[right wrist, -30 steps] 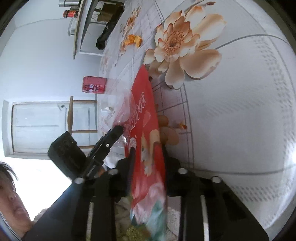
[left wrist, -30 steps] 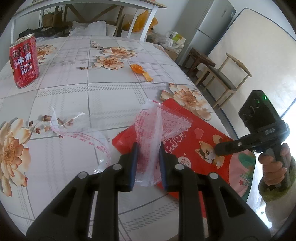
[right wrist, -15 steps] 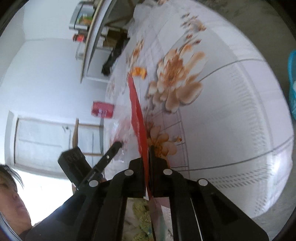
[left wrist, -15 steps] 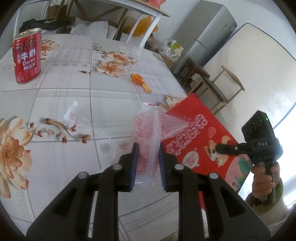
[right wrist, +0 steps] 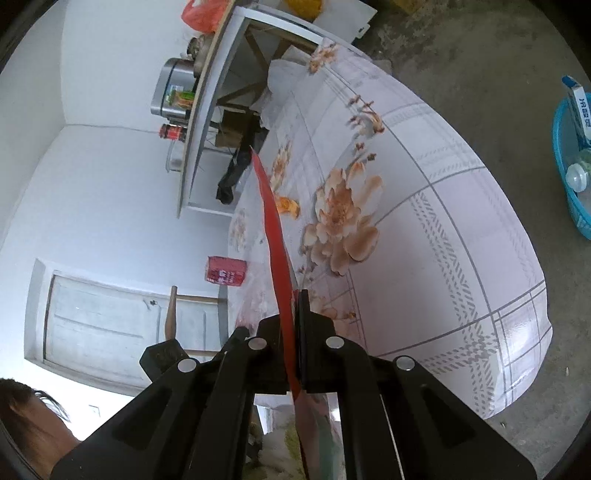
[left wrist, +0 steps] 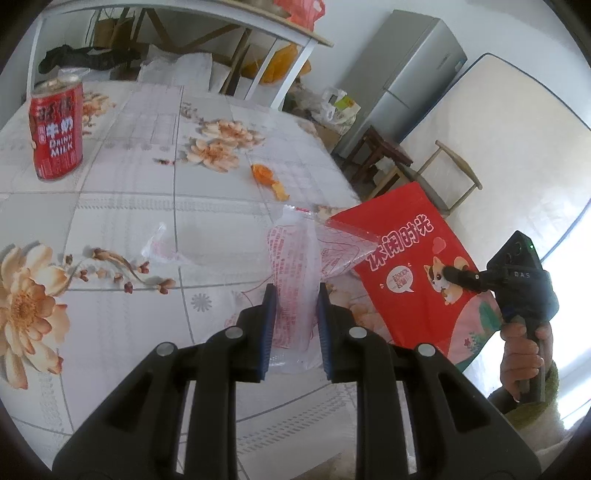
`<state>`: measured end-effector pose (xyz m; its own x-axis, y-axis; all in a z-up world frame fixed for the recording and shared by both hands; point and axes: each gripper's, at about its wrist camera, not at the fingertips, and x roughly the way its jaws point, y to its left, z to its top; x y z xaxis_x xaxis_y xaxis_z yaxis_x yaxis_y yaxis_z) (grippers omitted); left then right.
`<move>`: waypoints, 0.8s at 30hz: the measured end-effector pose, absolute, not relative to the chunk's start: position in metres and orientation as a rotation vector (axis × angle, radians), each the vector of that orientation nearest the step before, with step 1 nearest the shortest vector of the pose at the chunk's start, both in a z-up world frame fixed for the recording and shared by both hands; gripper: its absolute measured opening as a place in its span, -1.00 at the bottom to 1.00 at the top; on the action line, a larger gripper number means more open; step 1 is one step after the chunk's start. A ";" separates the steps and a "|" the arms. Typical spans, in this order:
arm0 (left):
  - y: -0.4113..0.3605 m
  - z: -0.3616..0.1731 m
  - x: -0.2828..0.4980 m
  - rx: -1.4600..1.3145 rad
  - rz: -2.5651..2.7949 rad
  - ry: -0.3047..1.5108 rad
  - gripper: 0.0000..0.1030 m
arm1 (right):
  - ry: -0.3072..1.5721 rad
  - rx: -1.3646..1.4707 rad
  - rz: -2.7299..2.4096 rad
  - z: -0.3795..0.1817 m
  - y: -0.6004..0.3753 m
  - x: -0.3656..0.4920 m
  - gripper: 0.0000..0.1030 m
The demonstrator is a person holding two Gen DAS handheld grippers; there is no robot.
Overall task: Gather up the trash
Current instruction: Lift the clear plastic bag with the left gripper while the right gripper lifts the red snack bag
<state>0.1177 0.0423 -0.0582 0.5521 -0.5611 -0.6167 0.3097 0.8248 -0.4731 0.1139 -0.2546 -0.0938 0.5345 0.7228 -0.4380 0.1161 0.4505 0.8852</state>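
Observation:
In the left wrist view my left gripper is shut on a clear plastic bag with red print, held just above the flowered tablecloth. To its right, the right gripper pinches a red snack packet with a cartoon dog, lifted off the table edge. In the right wrist view the right gripper is shut on that red packet, seen edge-on as a thin red strip. A red milk can and orange peel sit farther back on the table.
A small clear wrapper scrap lies left of the held bag. A blue basin holding a bottle stands on the concrete floor beyond the table. A wooden chair, a fridge and a white side table stand behind.
The right gripper closed on the red packet and raised it from lying flat to standing on edge off the table. The left gripper kept its grip on the clear bag.

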 end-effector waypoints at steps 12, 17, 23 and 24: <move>0.030 -0.027 0.110 -0.308 -0.547 0.775 -0.62 | 0.864 1.073 0.462 -0.073 -0.273 0.103 -0.93; 0.011 -0.017 0.111 -0.274 -0.575 0.764 -0.62 | 0.819 1.108 0.451 -0.075 -0.290 0.092 -0.93; -0.021 -0.010 0.116 -0.231 -0.628 0.770 -0.62 | 0.761 1.159 0.428 -0.079 -0.316 0.074 -0.93; -0.027 -0.008 0.115 -0.224 -0.636 0.770 -0.62 | 0.754 1.164 0.423 -0.080 -0.321 0.072 -0.93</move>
